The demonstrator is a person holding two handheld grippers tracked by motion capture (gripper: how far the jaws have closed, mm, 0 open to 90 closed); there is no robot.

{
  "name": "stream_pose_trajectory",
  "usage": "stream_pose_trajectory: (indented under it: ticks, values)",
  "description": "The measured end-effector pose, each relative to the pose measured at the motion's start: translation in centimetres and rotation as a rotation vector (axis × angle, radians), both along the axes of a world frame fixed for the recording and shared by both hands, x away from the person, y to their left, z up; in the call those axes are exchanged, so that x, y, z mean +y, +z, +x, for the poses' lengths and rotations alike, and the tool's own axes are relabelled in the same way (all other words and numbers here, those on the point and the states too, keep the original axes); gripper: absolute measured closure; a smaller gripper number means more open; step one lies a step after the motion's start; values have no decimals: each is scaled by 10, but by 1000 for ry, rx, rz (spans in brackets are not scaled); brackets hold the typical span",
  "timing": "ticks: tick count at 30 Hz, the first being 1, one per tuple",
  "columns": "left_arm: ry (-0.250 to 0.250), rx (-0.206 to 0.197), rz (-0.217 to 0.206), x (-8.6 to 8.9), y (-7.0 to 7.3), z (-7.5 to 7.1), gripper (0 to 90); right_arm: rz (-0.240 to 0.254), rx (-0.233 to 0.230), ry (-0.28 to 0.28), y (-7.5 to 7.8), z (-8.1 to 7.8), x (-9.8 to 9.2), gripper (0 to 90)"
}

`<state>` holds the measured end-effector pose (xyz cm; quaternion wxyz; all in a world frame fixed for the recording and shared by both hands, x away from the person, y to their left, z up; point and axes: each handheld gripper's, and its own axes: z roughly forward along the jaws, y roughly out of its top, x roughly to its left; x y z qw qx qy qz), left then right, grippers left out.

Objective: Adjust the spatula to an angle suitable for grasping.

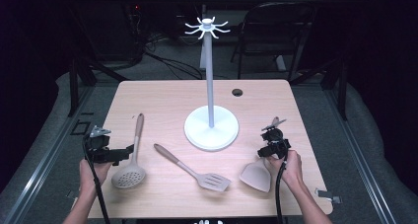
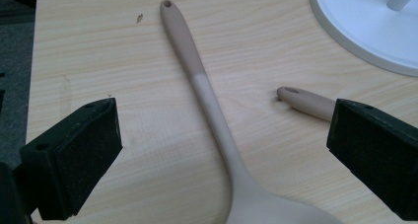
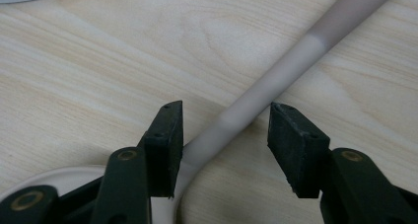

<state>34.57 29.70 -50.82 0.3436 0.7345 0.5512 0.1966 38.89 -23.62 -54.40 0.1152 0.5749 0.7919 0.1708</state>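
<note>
Three beige utensils lie on the wooden table (image 1: 162,95). The round perforated skimmer (image 1: 129,174) is at the left, the slotted turner (image 1: 197,169) in the middle, the solid spatula (image 1: 256,176) at the right. My left gripper (image 1: 129,151) stands wide open low over the skimmer's handle (image 2: 197,71), which runs up between its jaws (image 2: 224,130) untouched. My right gripper (image 1: 272,137) is down at the spatula. Its handle (image 3: 305,51) passes between the half-open jaws (image 3: 224,135), close by the left pad and with a gap to the right pad.
A white hook stand (image 1: 211,128) with a wide round base (image 2: 365,26) rises from the table's middle, its hooks (image 1: 207,27) high up. The turner's handle end (image 2: 303,99) lies near my left gripper's right jaw. A cable hole (image 1: 237,92) is at the back.
</note>
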Motion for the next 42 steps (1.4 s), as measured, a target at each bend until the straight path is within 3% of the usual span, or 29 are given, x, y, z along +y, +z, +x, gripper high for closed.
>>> stream_pose_trajectory:
  ticks: [3,6,8,12,13,23,25,28,29,35,42]
  values:
    - [-13,1,3,-4,-1,3,1,-23,11,26,3,-1,-2,530]
    - [-37,12,16,-9,-4,6,1,-17,-20,31,5,-4,-2,600]
    - [-49,18,23,-12,-5,7,0,-40,-11,50,8,-6,-3,622]
    - [-53,20,26,-13,-5,7,1,-31,-20,41,7,-6,-2,608]
    - [-53,20,27,-13,-4,8,1,-33,-7,8,3,-5,-2,522]
    - [-57,22,28,-13,-5,7,1,-12,11,-5,0,-3,-3,525]
    - [-68,25,29,-14,-6,7,1,10,-19,-18,-3,-4,0,540]
    - [-79,25,32,-15,-6,6,1,-7,0,3,-1,-4,1,565]
    - [-80,26,32,-16,-6,6,0,-38,12,24,1,-4,3,576]
    - [-78,32,32,-13,-7,6,1,-49,23,31,2,-4,3,590]
    - [-84,35,32,-13,-8,7,1,-132,25,61,3,-5,3,615]
